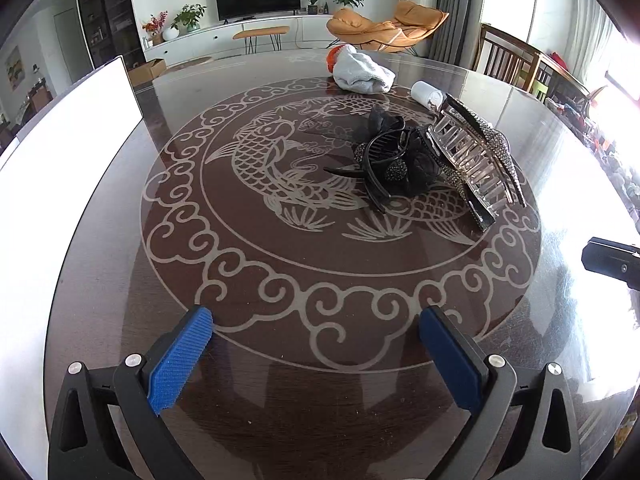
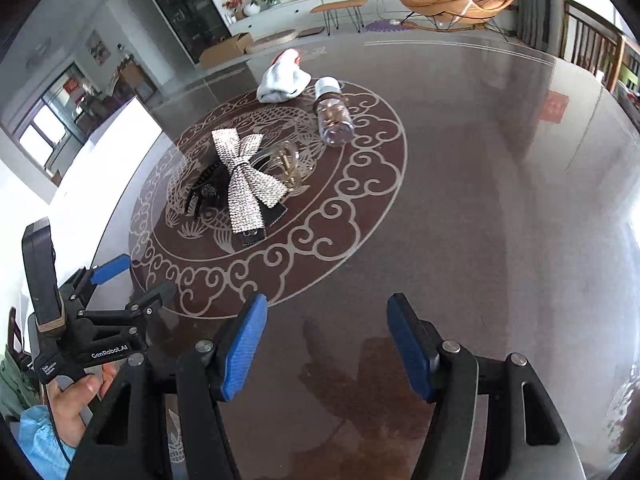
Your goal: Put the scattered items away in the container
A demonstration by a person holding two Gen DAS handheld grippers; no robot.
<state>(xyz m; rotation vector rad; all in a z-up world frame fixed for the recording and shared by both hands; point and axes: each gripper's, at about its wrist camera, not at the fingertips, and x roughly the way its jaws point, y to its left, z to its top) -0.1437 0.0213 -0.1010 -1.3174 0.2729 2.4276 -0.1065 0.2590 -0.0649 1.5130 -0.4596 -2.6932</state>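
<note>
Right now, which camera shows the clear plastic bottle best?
The right wrist view: the bottle lies on its side in full view, white cap to base. In the left wrist view only its white cap end shows; the large hair clip hides the rest.

Tabletop [image 1: 312,400]: glossy glass over dark wood, etched fish motif. Bow hair clip [image 2: 244,178]: rhinestone, sparkly. Bottle [image 2: 334,114] at 12 o'clock: clear plastic. Towel [image 1: 362,74]: soft cloth, matt. Gripper pads [image 1: 180,360]: ribbed blue rubber.
</note>
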